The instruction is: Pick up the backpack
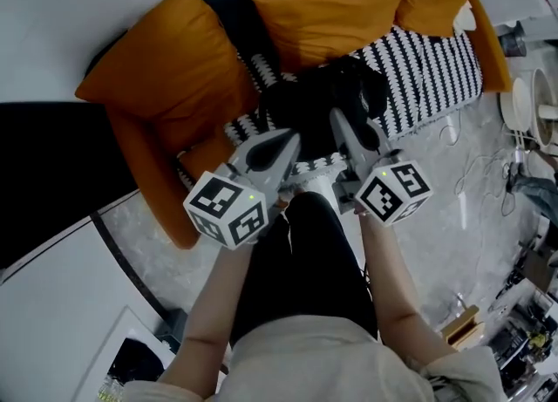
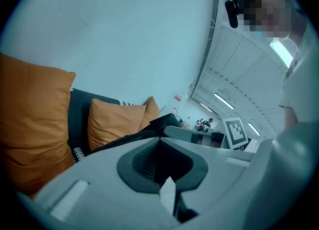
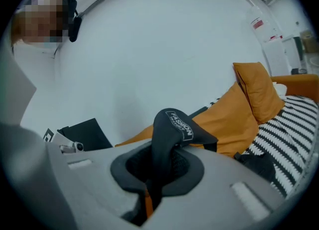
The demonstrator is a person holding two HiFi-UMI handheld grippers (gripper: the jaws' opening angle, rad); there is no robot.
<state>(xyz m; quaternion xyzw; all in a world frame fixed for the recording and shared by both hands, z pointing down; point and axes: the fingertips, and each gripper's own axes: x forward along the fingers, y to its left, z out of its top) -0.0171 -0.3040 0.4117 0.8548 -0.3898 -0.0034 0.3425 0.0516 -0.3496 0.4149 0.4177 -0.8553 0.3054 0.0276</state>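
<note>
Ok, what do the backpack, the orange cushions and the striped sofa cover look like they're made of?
Backpack: black matte fabric, probably nylon or polyester. It sags in soft folds, and its strap bends limply in the right gripper's jaws.
Orange cushions: plain matte cloth, creased, with plump filling.
Striped cover: black-and-white textile, possibly knitted. The weave is too small to tell.

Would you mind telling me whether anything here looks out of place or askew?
Only slightly: the strap of the backpack is bunched into a hump above the jaws of the right gripper. Nothing looks spilled or damaged.
</note>
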